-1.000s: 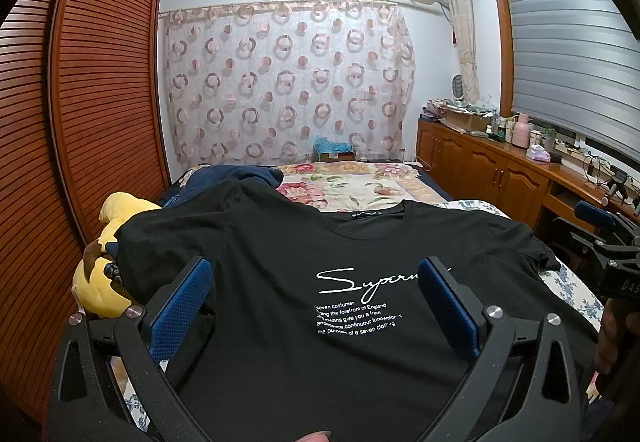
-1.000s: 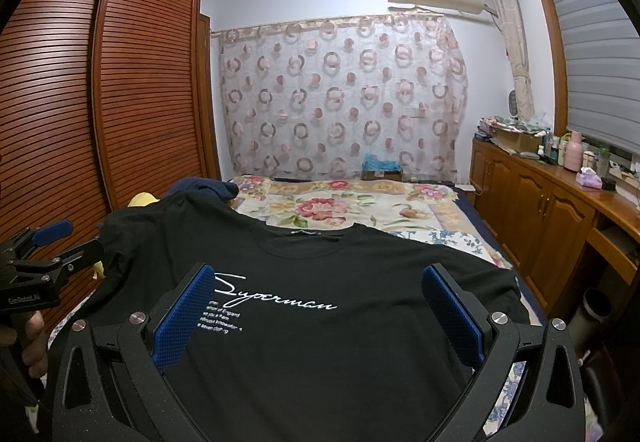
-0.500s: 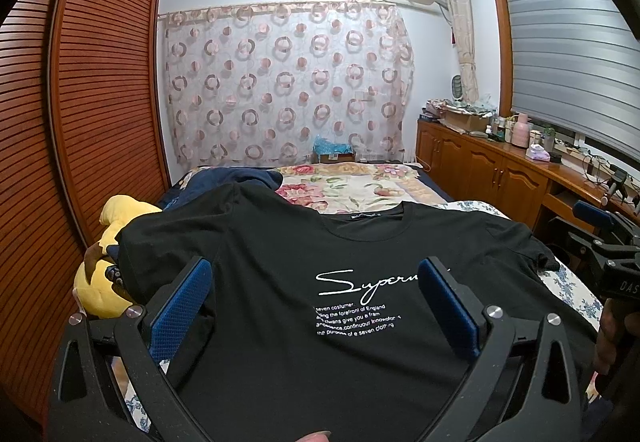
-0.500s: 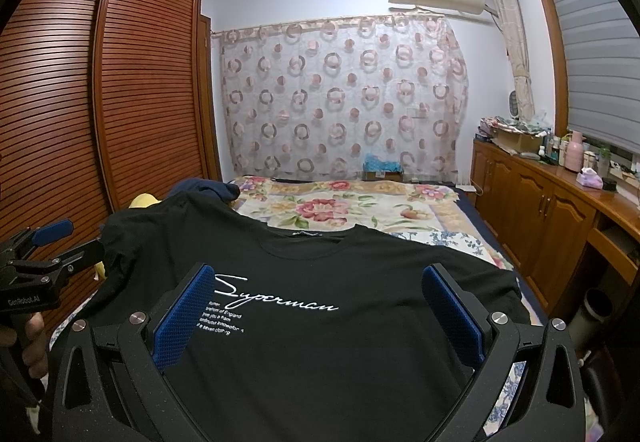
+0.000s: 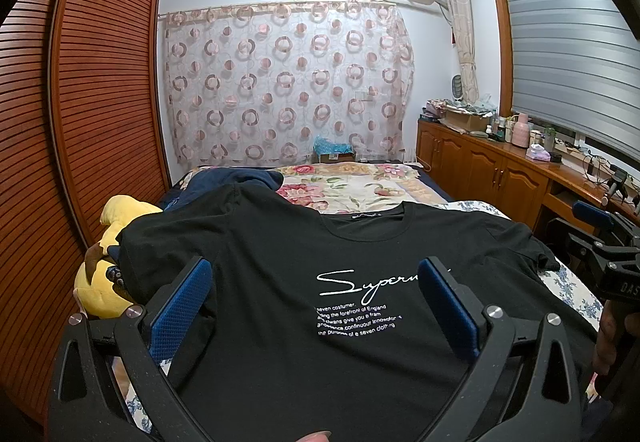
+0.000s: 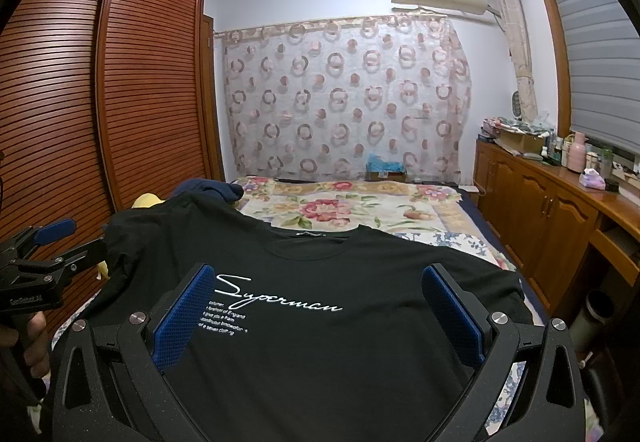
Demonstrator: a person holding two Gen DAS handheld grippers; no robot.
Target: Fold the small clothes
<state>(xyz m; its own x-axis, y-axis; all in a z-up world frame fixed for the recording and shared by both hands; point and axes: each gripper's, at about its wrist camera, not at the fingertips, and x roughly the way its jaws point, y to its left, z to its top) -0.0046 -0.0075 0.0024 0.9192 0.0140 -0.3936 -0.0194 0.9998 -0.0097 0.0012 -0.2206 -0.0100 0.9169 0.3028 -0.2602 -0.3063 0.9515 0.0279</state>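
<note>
A black T-shirt (image 6: pixel 320 342) printed "Superman" lies flat on the bed (image 6: pixel 360 206); both the left hand-held gripper (image 5: pixel 316 306) and the right hand-held gripper (image 6: pixel 318 306) gape wide above it.

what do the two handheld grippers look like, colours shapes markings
Both match. The left gripper and right gripper have matte black angular frames with triangular cut-outs, silver round bolts at the joints, and flat blue textured pads lining the fingers. Seen from the side, each has a blue lever on top and small white lettering on its black body. No cables or sleeves are visible.
</note>
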